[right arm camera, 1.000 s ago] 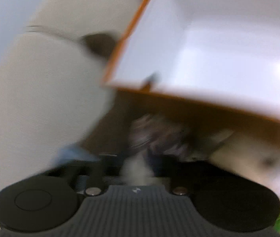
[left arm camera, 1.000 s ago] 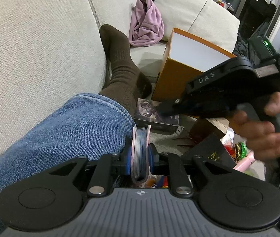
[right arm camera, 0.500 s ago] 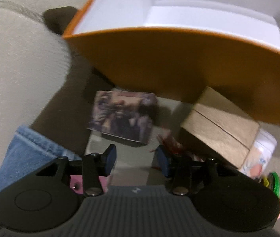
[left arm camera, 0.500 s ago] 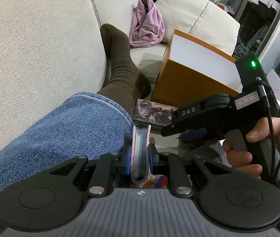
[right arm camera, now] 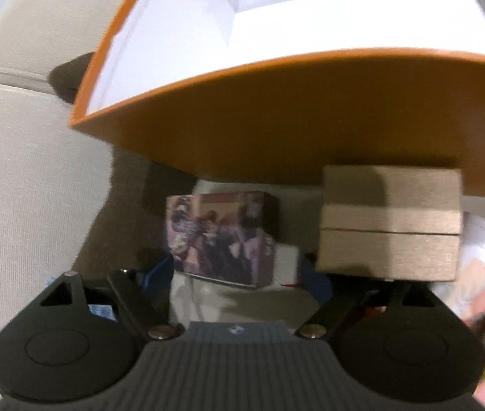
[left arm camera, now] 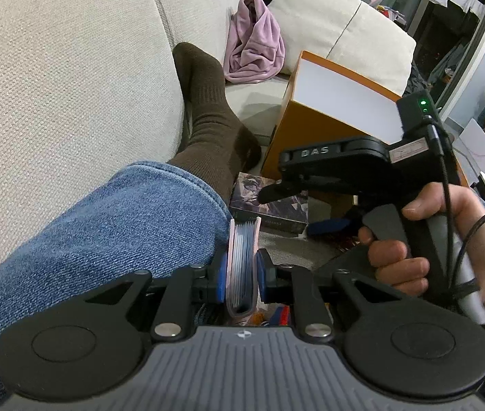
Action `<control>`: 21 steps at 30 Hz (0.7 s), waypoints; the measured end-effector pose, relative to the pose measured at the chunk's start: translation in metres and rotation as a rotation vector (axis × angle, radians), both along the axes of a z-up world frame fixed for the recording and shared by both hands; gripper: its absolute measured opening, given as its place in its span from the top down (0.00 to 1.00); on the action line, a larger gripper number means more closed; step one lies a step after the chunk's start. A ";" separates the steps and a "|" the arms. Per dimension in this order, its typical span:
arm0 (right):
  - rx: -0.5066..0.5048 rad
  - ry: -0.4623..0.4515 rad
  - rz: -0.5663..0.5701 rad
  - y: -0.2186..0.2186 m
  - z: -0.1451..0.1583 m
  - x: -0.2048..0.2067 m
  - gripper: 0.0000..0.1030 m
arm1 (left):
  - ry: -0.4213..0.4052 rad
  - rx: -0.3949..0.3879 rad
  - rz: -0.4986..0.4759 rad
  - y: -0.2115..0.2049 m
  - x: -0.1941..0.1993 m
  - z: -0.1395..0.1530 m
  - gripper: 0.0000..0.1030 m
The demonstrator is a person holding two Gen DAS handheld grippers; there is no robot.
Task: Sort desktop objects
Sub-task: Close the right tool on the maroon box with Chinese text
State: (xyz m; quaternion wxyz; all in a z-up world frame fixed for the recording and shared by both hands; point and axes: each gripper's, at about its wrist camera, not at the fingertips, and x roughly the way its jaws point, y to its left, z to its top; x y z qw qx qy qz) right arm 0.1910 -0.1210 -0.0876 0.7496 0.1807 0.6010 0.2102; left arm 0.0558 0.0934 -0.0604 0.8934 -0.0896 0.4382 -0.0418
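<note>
- Lying flat on the sofa seat just ahead of the right tool (right arm camera: pixel 235 274), the picture-printed box (right arm camera: pixel 220 239) sits close in front of the orange box (right arm camera: pixel 310 109), whose white inside is open at the top.
- Its printed face is up; in the right wrist view its longer side seems to run away from the tool, so the short width falls between the jaws.
- That right tool's jaws have just been opening and stand wide, a blue pad on either side of the box's near end, neither pad pressing on it; the view is blurred, so how close they are I cannot tell.
- Judging from this, the right hand (left arm camera: pixel 423 239) is the nearer one and the coming move is a short dip forward and down, then a closing across the width.
- A tan box (right arm camera: pixel 389 222) stands just beside the right-hand pad and could be bumped.
- The left tool (left arm camera: pixel 241 274) is clamped on a pink-edged stack of thin cards or sleeves (left arm camera: pixel 242 257), held upright on edge, near a denim-clad knee (left arm camera: pixel 105 233).
- Beyond lie a brown-socked foot (left arm camera: pixel 208 113), the beige sofa (left arm camera: pixel 54 68) and a pink cloth (left arm camera: pixel 252 44).
</note>
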 end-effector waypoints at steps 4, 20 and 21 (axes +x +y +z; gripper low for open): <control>0.017 -0.017 0.007 0.006 -0.002 -0.003 0.31 | 0.000 -0.002 0.001 0.000 0.000 0.000 0.81; 0.121 -0.177 0.071 0.000 0.042 -0.024 0.70 | -0.001 -0.002 0.001 0.001 0.002 0.000 0.81; 0.122 -0.169 0.073 0.006 0.037 -0.022 0.69 | -0.001 -0.003 0.001 0.001 0.002 0.000 0.81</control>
